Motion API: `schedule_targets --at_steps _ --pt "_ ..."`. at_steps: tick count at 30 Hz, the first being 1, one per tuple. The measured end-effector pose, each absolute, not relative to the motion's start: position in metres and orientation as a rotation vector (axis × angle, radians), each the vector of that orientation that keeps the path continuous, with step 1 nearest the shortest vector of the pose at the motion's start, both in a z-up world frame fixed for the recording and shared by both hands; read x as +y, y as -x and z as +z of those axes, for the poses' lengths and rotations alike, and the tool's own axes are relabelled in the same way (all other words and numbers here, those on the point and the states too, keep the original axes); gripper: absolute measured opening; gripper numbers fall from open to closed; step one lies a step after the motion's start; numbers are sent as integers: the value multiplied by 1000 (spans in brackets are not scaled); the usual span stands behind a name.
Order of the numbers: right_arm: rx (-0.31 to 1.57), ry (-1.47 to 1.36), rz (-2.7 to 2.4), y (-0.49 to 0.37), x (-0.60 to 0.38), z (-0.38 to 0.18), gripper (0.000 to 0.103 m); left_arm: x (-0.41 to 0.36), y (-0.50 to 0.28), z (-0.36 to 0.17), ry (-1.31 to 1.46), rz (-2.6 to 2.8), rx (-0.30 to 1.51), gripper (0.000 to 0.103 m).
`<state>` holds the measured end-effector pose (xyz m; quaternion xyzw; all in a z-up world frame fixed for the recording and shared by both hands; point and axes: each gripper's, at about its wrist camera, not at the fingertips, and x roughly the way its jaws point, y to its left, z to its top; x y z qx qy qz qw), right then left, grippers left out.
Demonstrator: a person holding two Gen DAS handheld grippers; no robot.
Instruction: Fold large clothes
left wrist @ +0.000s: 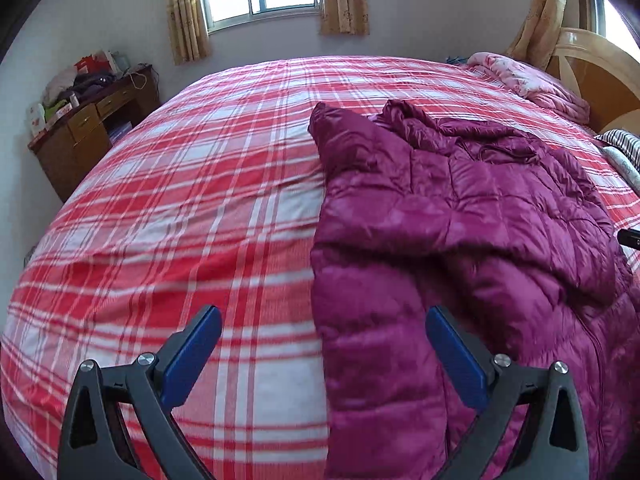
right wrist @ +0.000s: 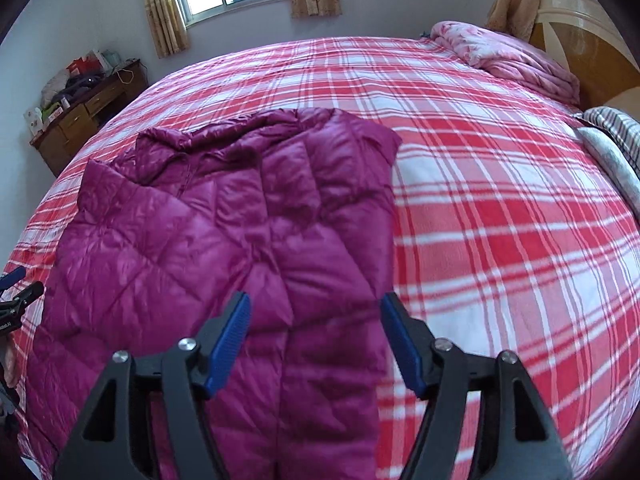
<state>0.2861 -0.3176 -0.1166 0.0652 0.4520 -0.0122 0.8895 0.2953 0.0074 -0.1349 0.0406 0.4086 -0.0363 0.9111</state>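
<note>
Both the left gripper (left wrist: 323, 330) and right gripper (right wrist: 315, 316) hang spread over the jacket (right wrist: 224, 216); its slippery padding may spring unfolded.

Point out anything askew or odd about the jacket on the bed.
The magenta puffer jacket lies rumpled on the plaid bedspread, its collar end bunched and one sleeve folded across the body. No damage shows.

magenta quilted jacket (right wrist: 224, 216); red-white plaid bedsheet (right wrist: 500, 240); blue gripper pads (right wrist: 230, 340).
</note>
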Motion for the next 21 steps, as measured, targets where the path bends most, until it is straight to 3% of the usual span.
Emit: schedule_targets --at_steps 21 --pt "968 -246 -77 -139 -317 -145 70 25 -164 -173 -54 -69 903 102"
